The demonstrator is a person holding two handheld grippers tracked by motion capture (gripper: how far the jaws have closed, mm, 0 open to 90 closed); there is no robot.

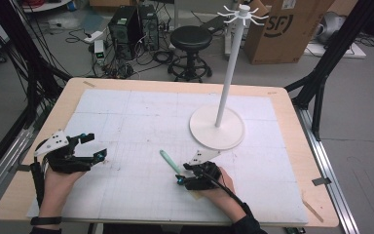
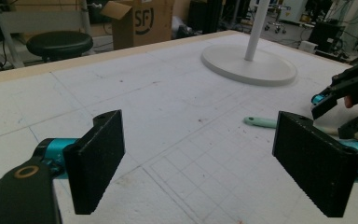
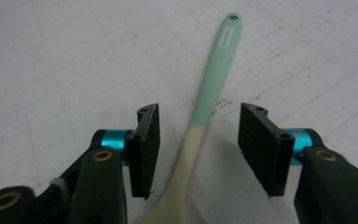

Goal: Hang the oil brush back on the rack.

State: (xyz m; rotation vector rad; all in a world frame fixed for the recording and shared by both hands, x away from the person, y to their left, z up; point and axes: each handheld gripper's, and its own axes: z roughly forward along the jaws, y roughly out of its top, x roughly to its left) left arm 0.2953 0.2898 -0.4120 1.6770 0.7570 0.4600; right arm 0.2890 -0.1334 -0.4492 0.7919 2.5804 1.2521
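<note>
The right hand-held gripper stands half open, jaws astride the mint-green and cream plastic spatula handle, not touching it.

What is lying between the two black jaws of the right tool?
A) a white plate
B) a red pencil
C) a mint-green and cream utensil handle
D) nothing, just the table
C: in the right gripper view, the mint-green and cream utensil handle lies on the table between the jaws of the right tool, with a gap showing on each side of it.
</note>
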